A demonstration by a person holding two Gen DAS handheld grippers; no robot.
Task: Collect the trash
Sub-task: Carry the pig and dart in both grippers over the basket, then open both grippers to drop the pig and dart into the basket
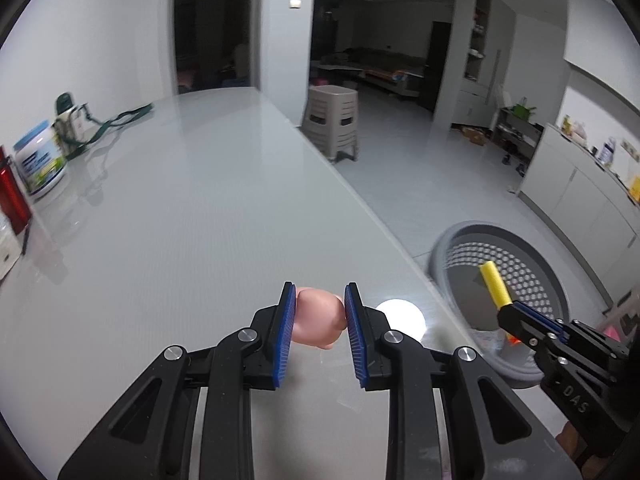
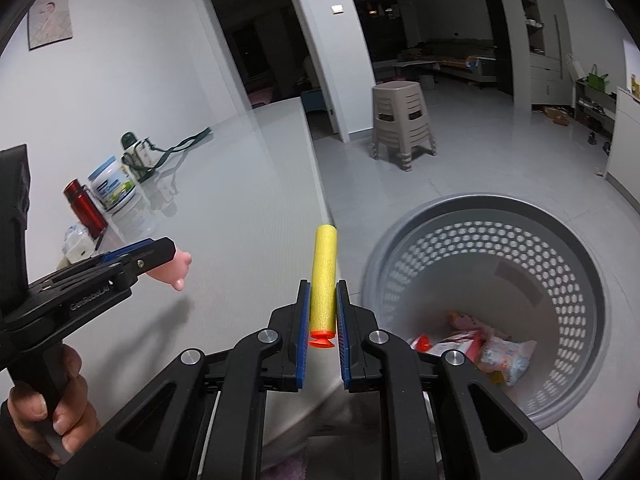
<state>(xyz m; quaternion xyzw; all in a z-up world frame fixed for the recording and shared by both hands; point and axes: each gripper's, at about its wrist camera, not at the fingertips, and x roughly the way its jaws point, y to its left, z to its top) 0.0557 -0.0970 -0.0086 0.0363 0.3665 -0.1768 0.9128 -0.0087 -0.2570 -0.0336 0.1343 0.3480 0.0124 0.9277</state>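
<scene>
Wrappers (image 2: 476,346) at the basket's (image 2: 592,280) bottom are too small to read. Right gripper (image 2: 323,304) jaws are closed on a yellow foam dart (image 2: 323,280), long axis pointing forward, orange sucker rearward, beside the basket. Left gripper (image 1: 320,312) jaws clamp a pink toy (image 1: 318,318), partly hidden, above the counter (image 1: 180,220).

- The pale glossy desk (image 1: 192,208) carries, at its left edge by the wall, a red flask (image 2: 84,208), a white tub (image 2: 112,188) and a green-strapped bottle (image 2: 138,158).
- The tiled floor (image 2: 460,168) carries a grey perforated basket (image 2: 592,280) and stacked beige stools (image 2: 400,120).
</scene>
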